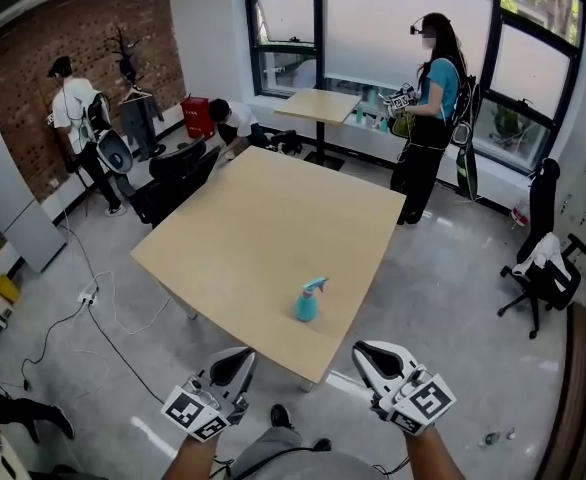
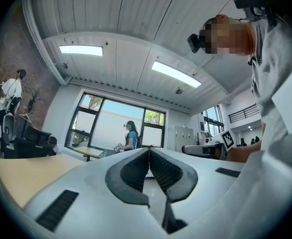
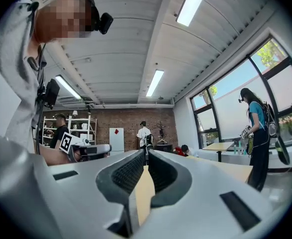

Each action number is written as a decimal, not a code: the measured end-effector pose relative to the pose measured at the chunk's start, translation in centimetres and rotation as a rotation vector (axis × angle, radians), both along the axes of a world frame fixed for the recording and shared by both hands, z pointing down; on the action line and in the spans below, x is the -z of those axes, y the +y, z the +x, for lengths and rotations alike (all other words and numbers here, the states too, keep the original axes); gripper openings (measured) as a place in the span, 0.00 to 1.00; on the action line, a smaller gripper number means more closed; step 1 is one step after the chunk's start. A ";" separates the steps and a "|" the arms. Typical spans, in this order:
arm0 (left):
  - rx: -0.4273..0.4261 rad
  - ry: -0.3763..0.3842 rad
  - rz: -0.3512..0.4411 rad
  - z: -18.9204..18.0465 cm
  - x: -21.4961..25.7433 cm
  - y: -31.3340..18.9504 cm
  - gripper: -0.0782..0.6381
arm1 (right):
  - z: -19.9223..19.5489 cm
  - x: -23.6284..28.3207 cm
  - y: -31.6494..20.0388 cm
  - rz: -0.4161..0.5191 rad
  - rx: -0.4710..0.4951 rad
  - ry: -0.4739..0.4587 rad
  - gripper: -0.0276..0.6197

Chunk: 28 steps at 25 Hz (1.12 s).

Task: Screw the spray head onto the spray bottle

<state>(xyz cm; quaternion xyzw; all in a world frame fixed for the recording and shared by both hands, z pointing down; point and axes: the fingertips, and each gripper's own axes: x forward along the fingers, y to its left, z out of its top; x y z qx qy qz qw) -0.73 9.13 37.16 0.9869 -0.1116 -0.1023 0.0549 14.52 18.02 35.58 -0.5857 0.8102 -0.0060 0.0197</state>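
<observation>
Left gripper [image 1: 239,360] sits short of the surface's [image 1: 263,218] near corner, jaws pressed together, empty — blue spray bottle [image 1: 309,303] upright near that corner, apart from both — right gripper [image 1: 365,352], jaws likewise together, holding nothing.

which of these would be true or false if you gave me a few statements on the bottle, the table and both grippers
1. The blue spray bottle stands upright on the wooden table. True.
2. The left gripper holds the bottle. False: its jaws are together on nothing, short of the table.
3. The right gripper is shut and empty. True.
4. The bottle stands by the table's far edge. False: it stands near the edge closest to the grippers.
</observation>
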 end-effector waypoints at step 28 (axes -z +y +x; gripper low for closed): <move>-0.458 -0.413 -0.026 23.1 -28.5 -17.9 0.60 | 6.0 -18.1 -26.2 -0.573 0.456 0.657 0.23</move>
